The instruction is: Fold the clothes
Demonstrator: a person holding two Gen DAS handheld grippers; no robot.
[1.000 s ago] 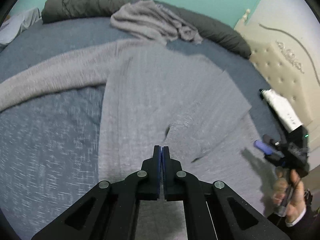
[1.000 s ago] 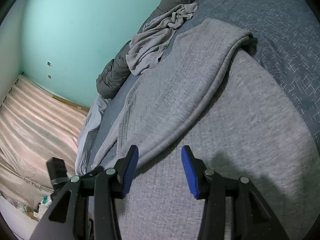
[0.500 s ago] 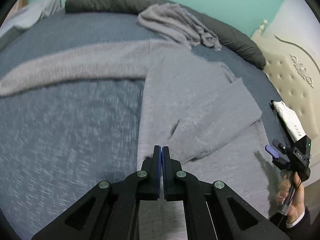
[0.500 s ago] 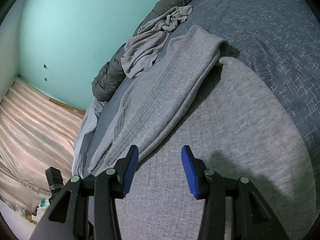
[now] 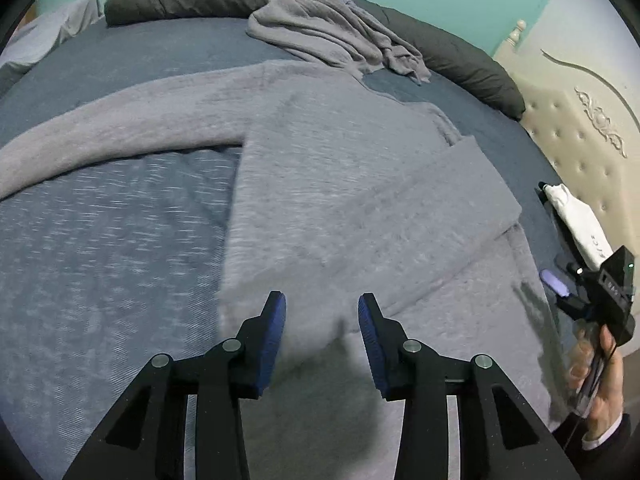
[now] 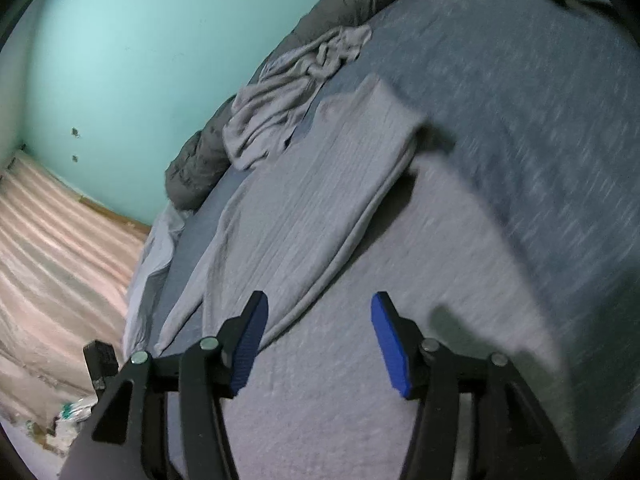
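Left wrist view: our left gripper (image 5: 322, 312), clenched half a second ago, now released; one sleeve lies folded across grey knit sweater (image 5: 340, 184) on blue bed (image 5: 100, 248), far-left sleeve still spread, next fold likely. Gripper hovers low over near hem.

Right wrist view: right gripper (image 6: 318, 320) stays released, empty, tilted over sweater's near part.
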